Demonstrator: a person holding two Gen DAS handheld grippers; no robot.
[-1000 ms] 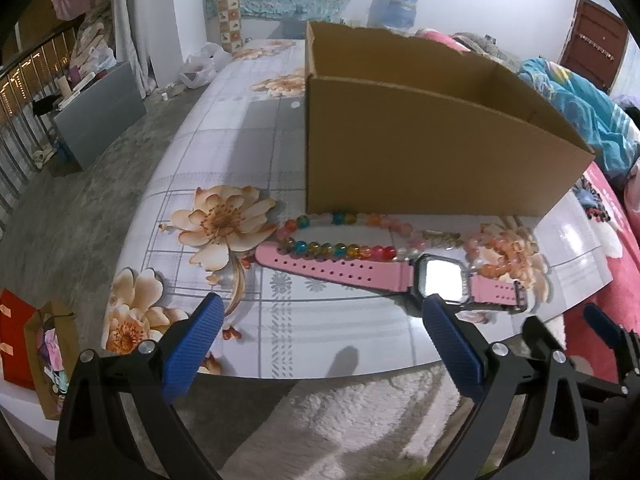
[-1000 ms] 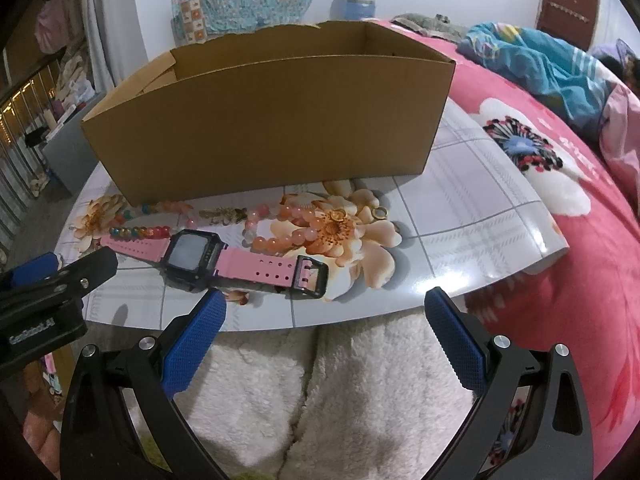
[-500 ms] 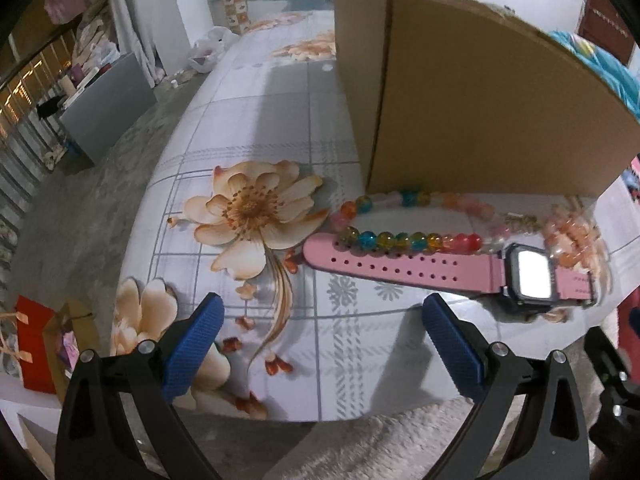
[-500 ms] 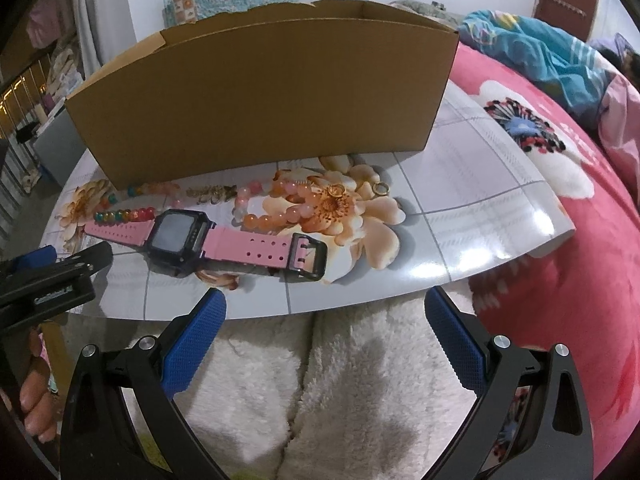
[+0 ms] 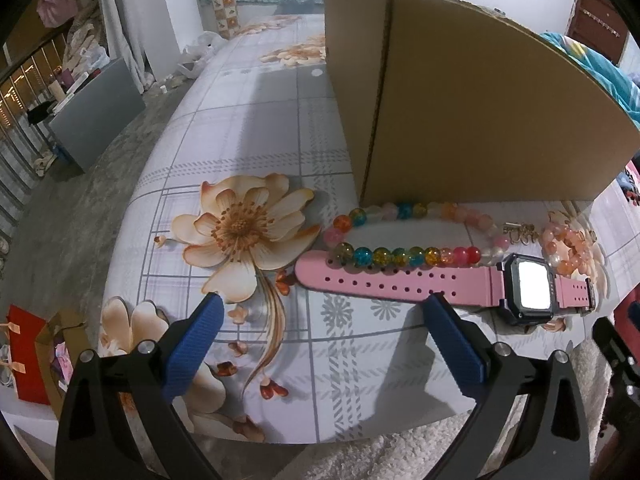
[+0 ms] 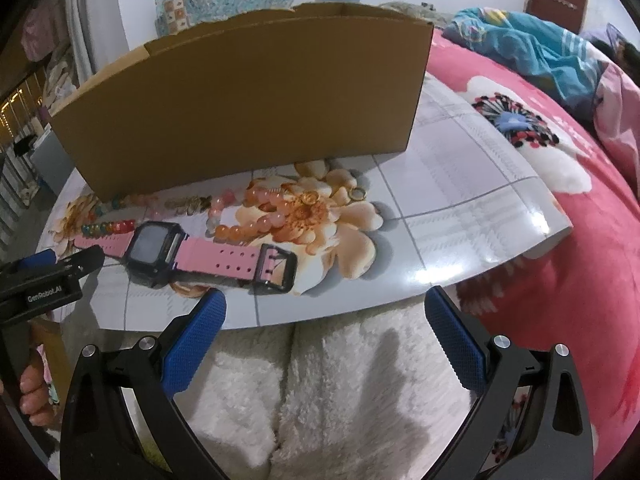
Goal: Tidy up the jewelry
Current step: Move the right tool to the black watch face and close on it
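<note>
A pink-strapped digital watch lies flat on the flowered table in front of a cardboard box. Behind it lie a multicoloured bead bracelet, an orange-pink bead bracelet, a small gold piece and a gold ring. My left gripper is open just short of the watch strap. My right gripper is open at the table's front edge, right of the watch buckle. Both hold nothing.
The flowered table curves off at its front edge over a white fluffy fabric. A red-flowered bedspread lies to the right. The left gripper body and a hand show at the right wrist view's left edge.
My left gripper has moved forward and lower over the table, closing on the watch strap and beads. The right gripper has edged slightly nearer the table edge. Both stay open.
</note>
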